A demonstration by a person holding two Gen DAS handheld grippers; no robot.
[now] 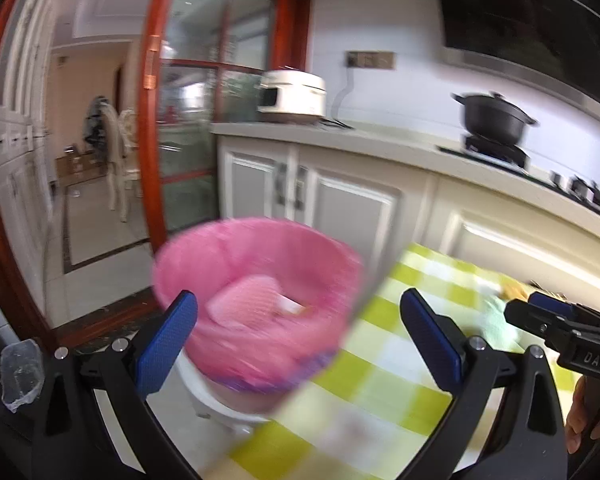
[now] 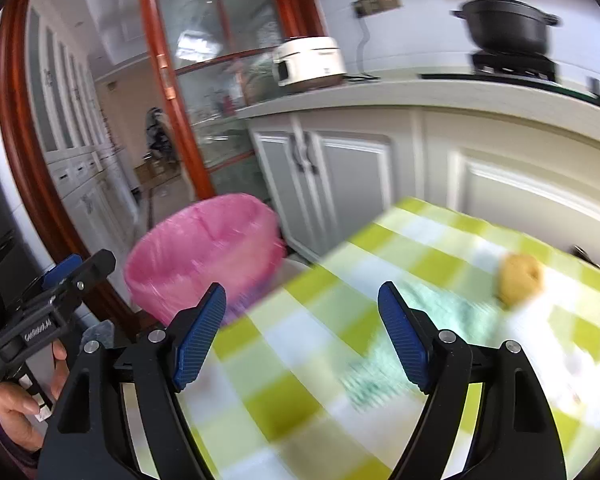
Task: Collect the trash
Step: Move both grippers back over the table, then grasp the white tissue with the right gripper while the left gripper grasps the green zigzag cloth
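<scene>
A white bin with a pink liner (image 1: pixel 256 304) stands on the floor beside the table; it also shows in the right wrist view (image 2: pixel 204 256). A pale wrapper (image 1: pixel 248 304) lies inside it. My left gripper (image 1: pixel 300 340) is open and empty, just above the bin's near rim. My right gripper (image 2: pixel 302 340) is open and empty over the green-checked tablecloth (image 2: pixel 300 400). A pale green crumpled piece (image 2: pixel 432 312) and a yellow-brown lump (image 2: pixel 520 280) lie on the cloth ahead of it. The right gripper also appears in the left wrist view (image 1: pixel 556 316), and the left gripper in the right wrist view (image 2: pixel 68 276).
White kitchen cabinets (image 1: pixel 340 200) run behind the table, with a rice cooker (image 1: pixel 292 96) and a black pot (image 1: pixel 496 116) on the counter. A red-framed glass door (image 1: pixel 152 120) stands at the left, opening to a hallway.
</scene>
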